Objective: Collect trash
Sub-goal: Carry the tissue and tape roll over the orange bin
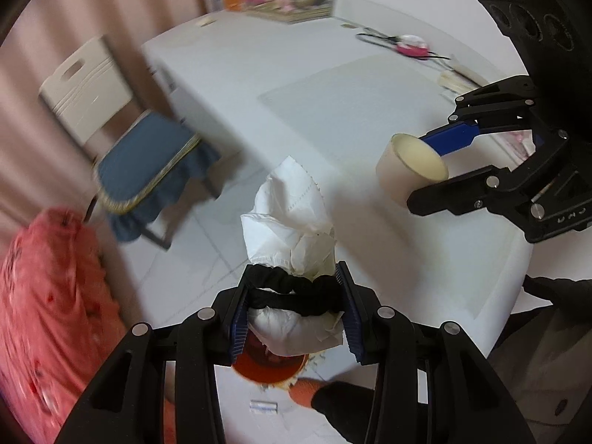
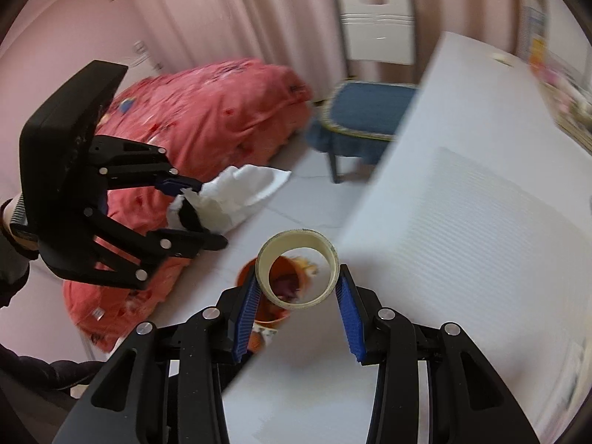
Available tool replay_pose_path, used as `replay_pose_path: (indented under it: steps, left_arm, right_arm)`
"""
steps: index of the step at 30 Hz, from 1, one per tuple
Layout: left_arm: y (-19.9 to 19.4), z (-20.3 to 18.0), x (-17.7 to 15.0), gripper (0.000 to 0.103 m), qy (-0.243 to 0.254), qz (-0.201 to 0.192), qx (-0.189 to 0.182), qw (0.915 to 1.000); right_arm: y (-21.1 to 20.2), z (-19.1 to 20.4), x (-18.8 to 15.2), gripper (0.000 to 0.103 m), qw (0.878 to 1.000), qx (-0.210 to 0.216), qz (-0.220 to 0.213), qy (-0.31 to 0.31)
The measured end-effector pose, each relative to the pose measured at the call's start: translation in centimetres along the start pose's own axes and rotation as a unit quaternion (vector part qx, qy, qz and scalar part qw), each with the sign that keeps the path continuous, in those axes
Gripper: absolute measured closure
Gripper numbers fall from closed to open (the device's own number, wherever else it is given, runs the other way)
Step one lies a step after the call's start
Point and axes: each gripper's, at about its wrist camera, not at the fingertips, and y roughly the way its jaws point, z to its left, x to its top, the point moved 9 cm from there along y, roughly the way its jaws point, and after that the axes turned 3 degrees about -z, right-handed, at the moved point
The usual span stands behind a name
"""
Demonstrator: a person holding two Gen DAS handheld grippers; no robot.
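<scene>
Grippers (image 1: 294, 307) (image 2: 299, 296) we hold above the orange bin (image 2: 273, 285): left clamps tissue (image 1: 292, 214) (black-banded), right pinches tape roll (image 2: 298, 268).

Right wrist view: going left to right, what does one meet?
left gripper holding crumpled tissue → pink quilt → tape roll in the right gripper, above the orange bin → blue chair → white table

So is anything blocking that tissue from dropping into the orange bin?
Nothing visible. The left gripper holds the tissue wad above the orange bin on the floor, with open air between. The right gripper holds its tape roll off to the side.
</scene>
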Motion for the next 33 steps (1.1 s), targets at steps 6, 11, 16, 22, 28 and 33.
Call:
replay_pose_path:
  steps: [6, 11, 16, 22, 28, 33]
  left_arm:
    - [-0.4, 4.1, -5.0, 0.059, -0.059, 0.018, 0.020, 0.9979]
    - [0.9, 7.1, -8.4, 0.059, -0.102, 0.033, 0.021, 0.9941]
    - [3.4, 9.5, -10.8, 0.059, -0.130, 0.044, 0.010, 0.9905]
    - [7.0, 11.2, -13.6, 0.059, -0.148, 0.058, -0.013, 0.9872]
    - [10.4, 11.8, -15.5, 0.059, -0.161, 0.076, -0.033, 0.9834]
    - [13.1, 11.7, -17.0, 0.059, -0.167, 0.090, -0.049, 0.9807]
  right_arm:
    - [4.8, 6.2, 1.9, 0.062, 0.998, 0.040, 0.021, -0.043]
    - [9.6, 9.8, 3.1, 0.062, 0.995, 0.060, 0.042, -0.067]
    - [15.0, 11.5, 2.7, 0.062, 0.993, 0.068, 0.068, -0.064]
    - [21.3, 10.9, 0.8, 0.062, 0.991, 0.060, 0.110, -0.044]
    - [26.3, 10.1, -1.7, 0.062, 0.988, 0.051, 0.146, -0.027]
    - [30.4, 9.1, -3.5, 0.062, 0.984, 0.043, 0.173, -0.019]
